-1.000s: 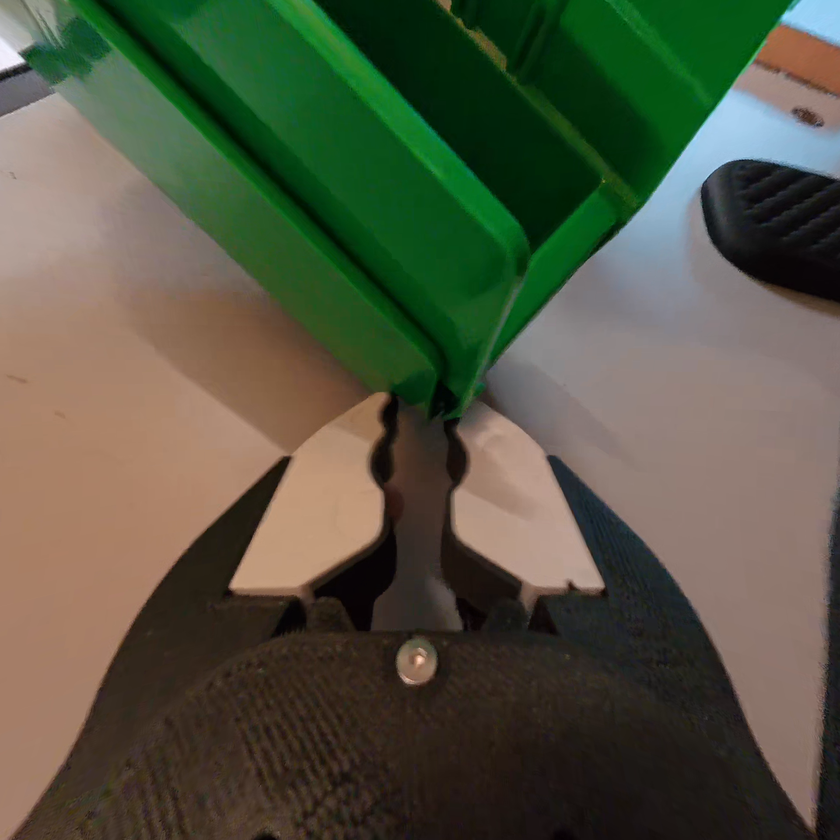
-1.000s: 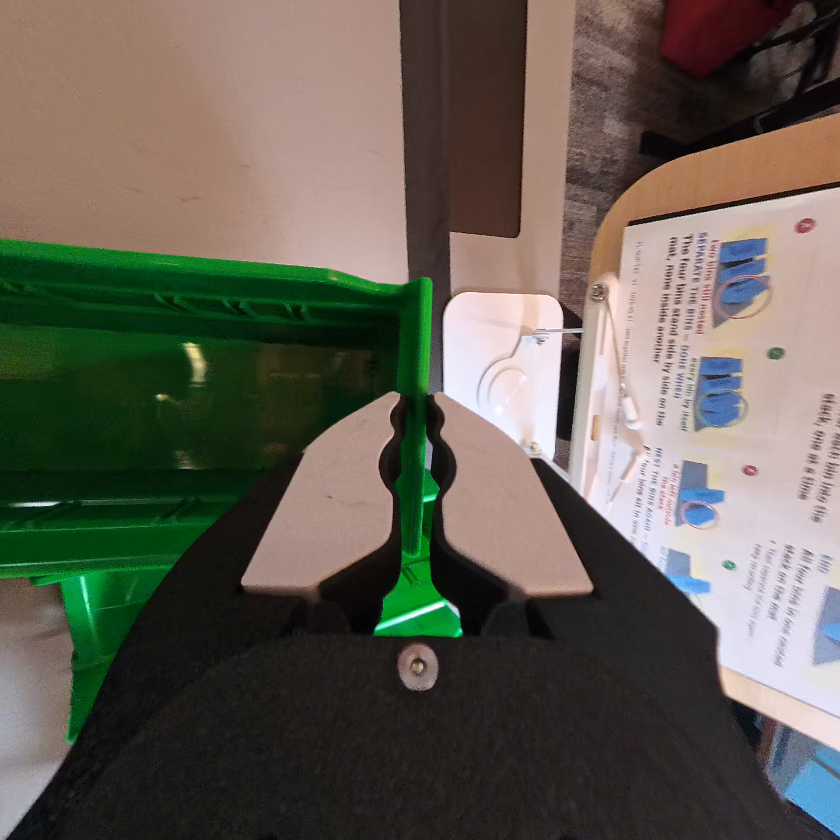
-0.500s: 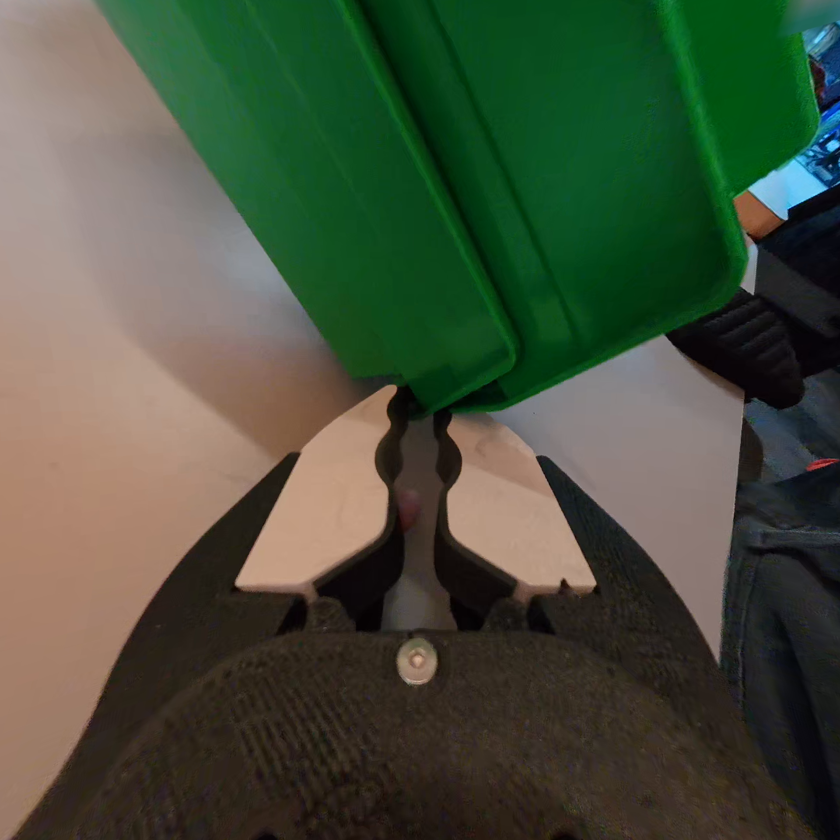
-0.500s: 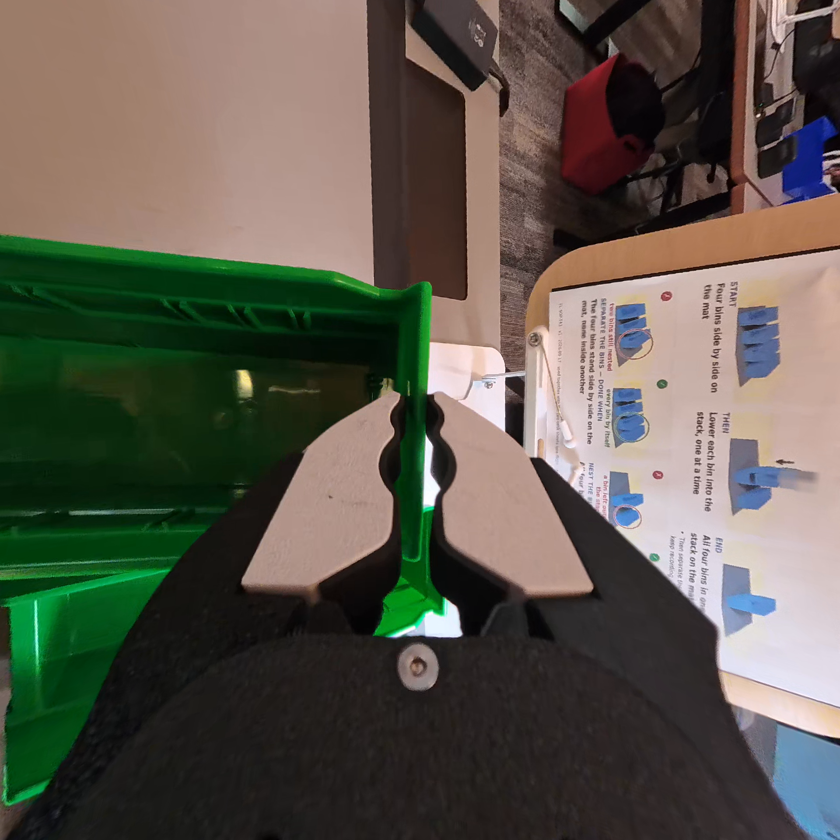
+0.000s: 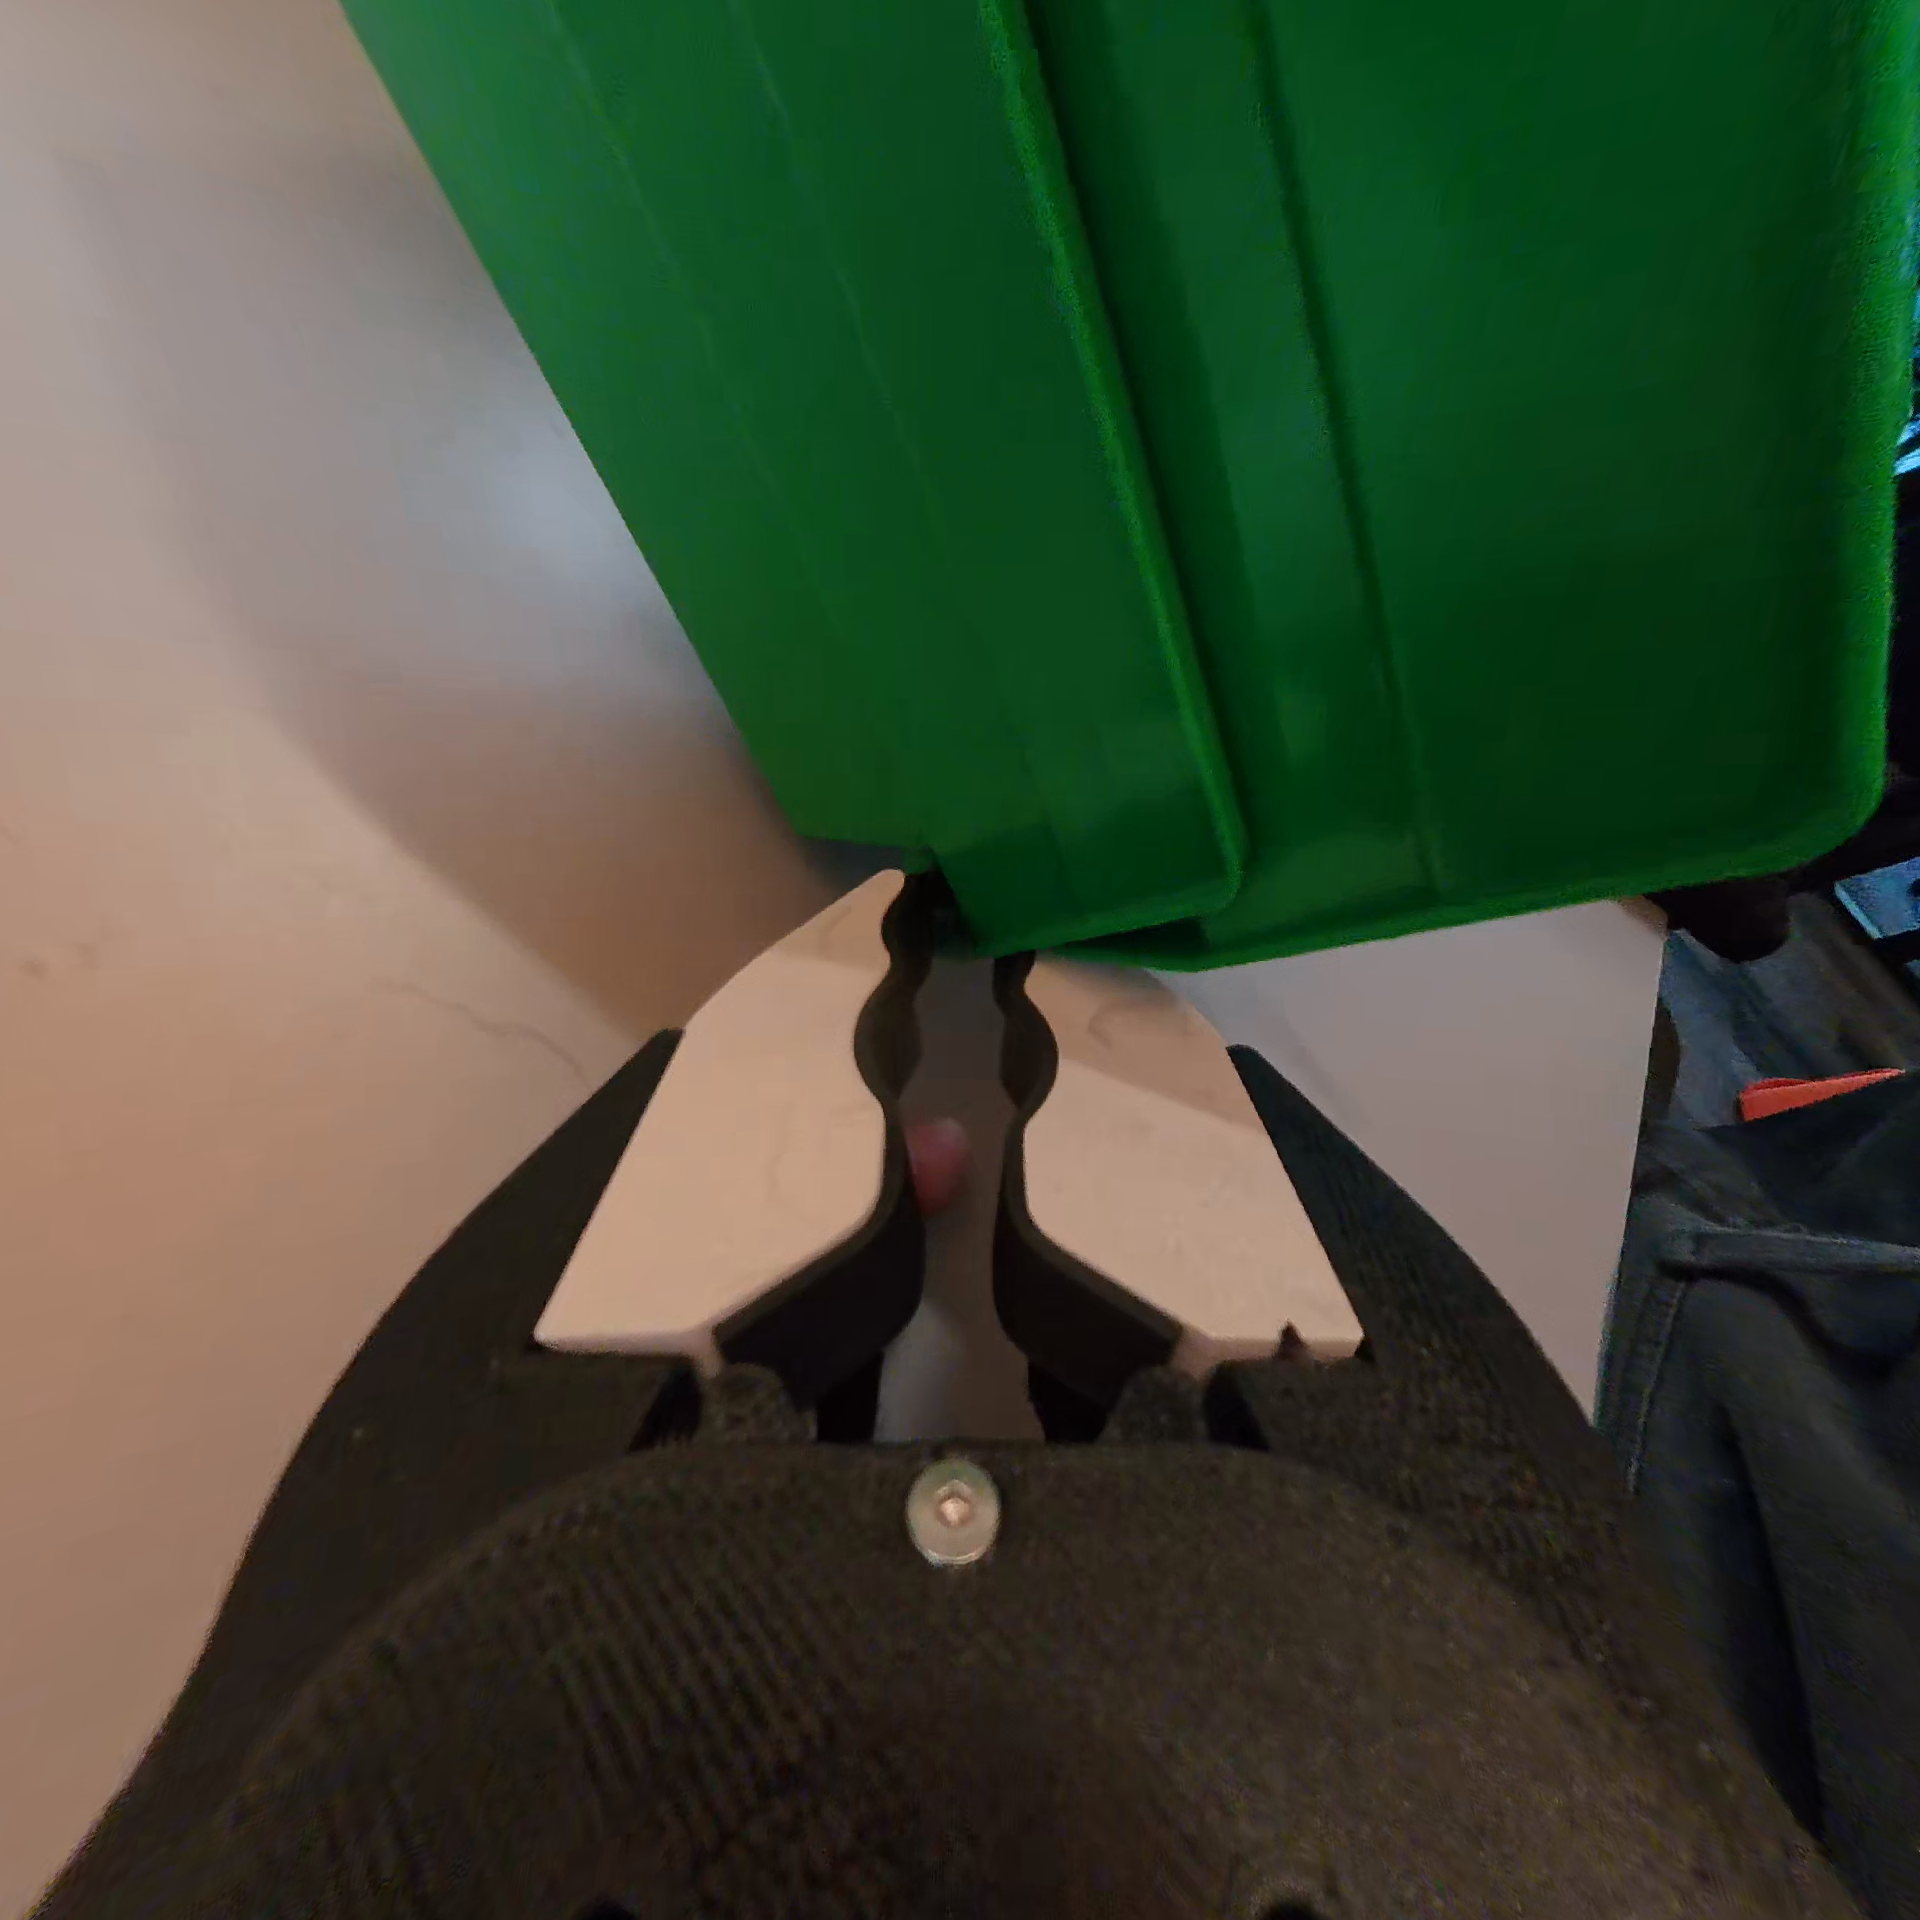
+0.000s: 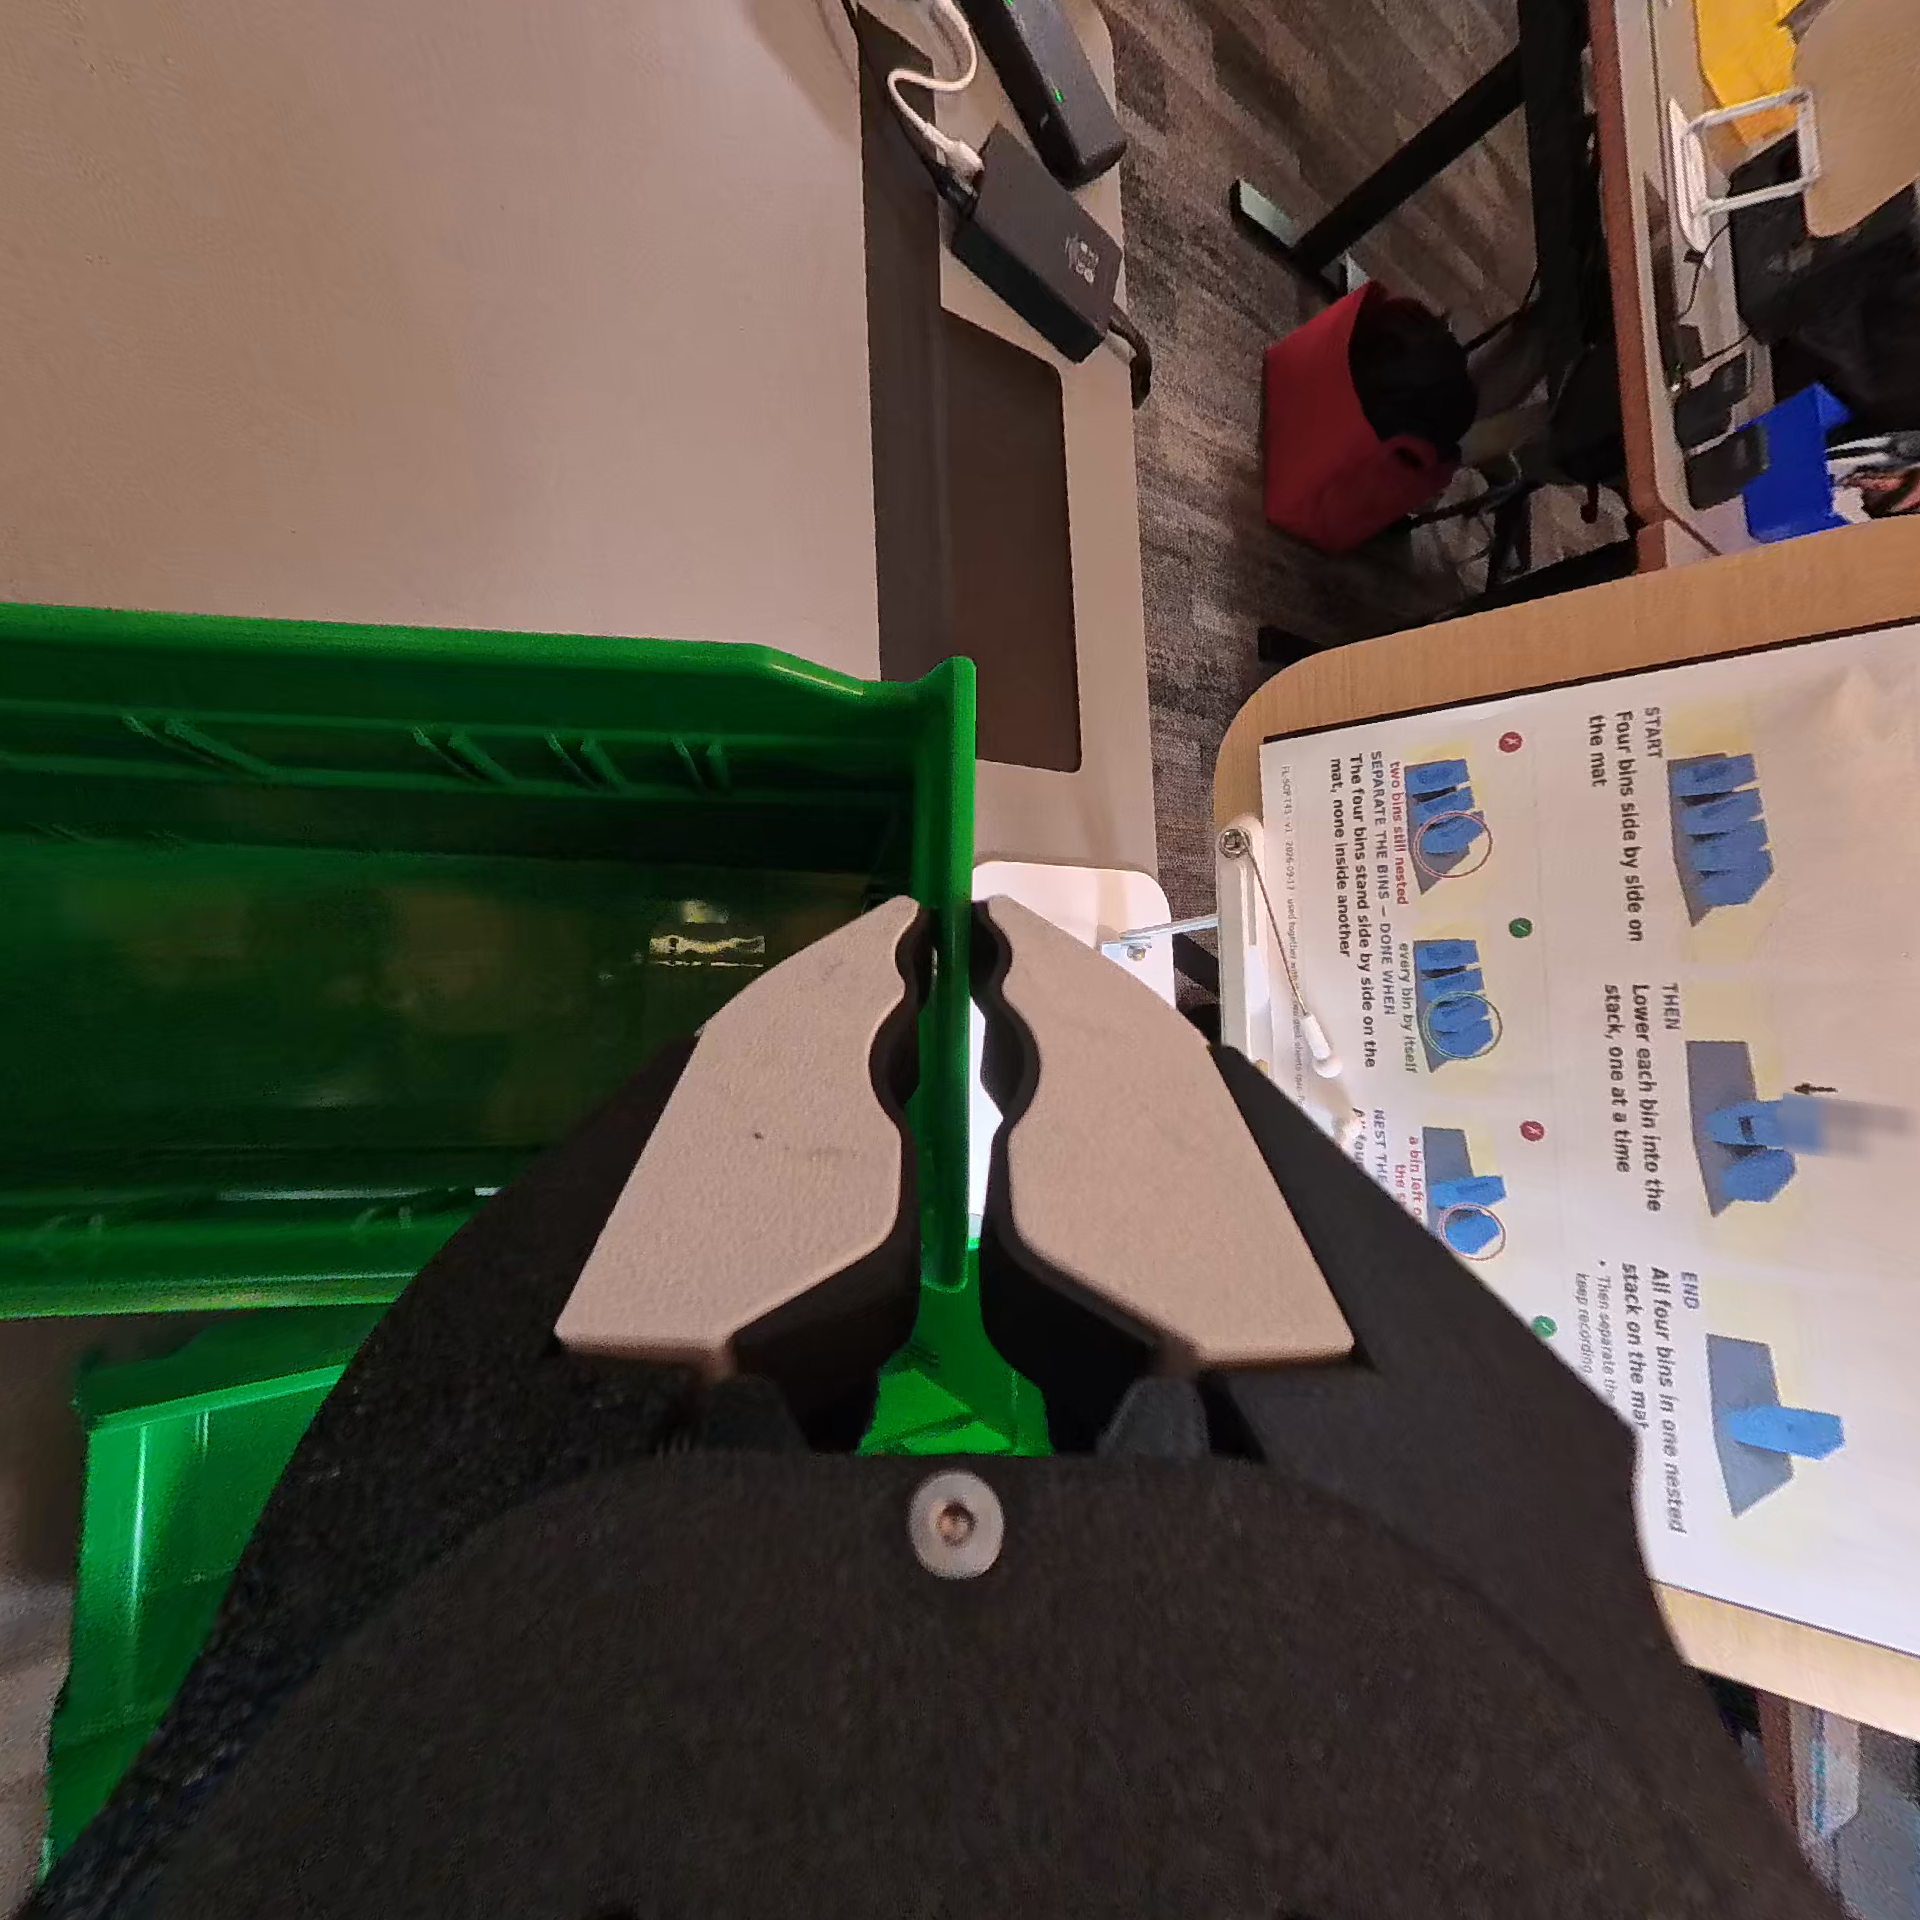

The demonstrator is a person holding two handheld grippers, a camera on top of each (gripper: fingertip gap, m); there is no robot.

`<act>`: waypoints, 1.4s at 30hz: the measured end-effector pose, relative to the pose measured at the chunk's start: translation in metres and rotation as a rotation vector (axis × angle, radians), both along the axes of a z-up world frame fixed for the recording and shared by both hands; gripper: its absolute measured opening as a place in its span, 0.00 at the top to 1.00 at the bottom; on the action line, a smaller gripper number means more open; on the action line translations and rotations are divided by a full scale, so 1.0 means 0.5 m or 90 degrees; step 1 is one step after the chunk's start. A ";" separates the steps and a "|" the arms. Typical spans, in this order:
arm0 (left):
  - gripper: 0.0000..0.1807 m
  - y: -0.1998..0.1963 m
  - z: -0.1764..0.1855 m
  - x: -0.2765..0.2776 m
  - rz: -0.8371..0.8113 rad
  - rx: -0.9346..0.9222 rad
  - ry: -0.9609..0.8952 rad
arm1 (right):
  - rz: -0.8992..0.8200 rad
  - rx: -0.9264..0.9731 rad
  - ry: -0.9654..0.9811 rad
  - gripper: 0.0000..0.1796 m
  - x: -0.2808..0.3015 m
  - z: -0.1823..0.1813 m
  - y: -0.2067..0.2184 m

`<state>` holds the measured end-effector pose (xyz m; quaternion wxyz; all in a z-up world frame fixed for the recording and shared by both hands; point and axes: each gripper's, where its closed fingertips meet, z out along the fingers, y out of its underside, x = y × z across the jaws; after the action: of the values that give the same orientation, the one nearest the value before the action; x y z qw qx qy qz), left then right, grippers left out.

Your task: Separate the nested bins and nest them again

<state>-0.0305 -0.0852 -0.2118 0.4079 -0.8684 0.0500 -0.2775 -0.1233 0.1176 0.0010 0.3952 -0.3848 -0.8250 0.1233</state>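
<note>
Bins (image 5: 1195,468), bright green plastic, fill the upper part of the left wrist view, seen from the underside and held above a pale tabletop (image 5: 260,727). Two nested shells show there: the rounded corner of one sits inside the edge of the other, with a seam running along them. The left gripper (image 5: 951,935) is nearly closed, its grey fingers (image 5: 769,1122) pinching the low corner edge of the bins at their very tips. The tabletop is matte, cream to beige, with a soft shadow under the bins and a faint hairline mark near the gripper. At the right edge of that view the table ends, and dark blue denim fabric (image 5: 1766,1403) and an orange scrap show beyond it. In the right wrist view the right gripper (image 6: 951,925) is closed on a thin upright wall (image 6: 943,790) of a bin, which runs between its fingers down to their base. The bin's ribbed rim and dark glossy interior stretch left, and a second green bin (image 6: 197,1455) shows below it. Beyond lie the pale tabletop, a dark power brick (image 6: 1039,249) with a white cable, a grey carpeted floor, a red bag (image 6: 1340,447), black desk legs, a blue bin (image 6: 1792,457), and a wood-edged table carrying a printed instruction sheet (image 6: 1558,1091).
</note>
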 end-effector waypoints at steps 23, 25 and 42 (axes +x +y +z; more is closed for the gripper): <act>0.92 -0.013 0.004 0.004 0.000 -0.015 -0.057 | 0.029 0.000 0.041 0.97 0.004 0.022 -0.026; 0.92 -0.015 0.008 0.011 -0.014 -0.004 -0.044 | 0.027 0.004 0.038 0.97 0.008 0.017 -0.022; 0.75 -0.020 0.131 -0.011 -0.102 0.191 0.021 | 0.002 0.004 0.032 0.96 -0.005 -0.054 0.030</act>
<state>-0.0360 -0.0952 -0.1462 0.5089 -0.7953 0.1665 -0.2841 -0.1258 0.1328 -0.0261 0.4169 -0.3794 -0.8155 0.1312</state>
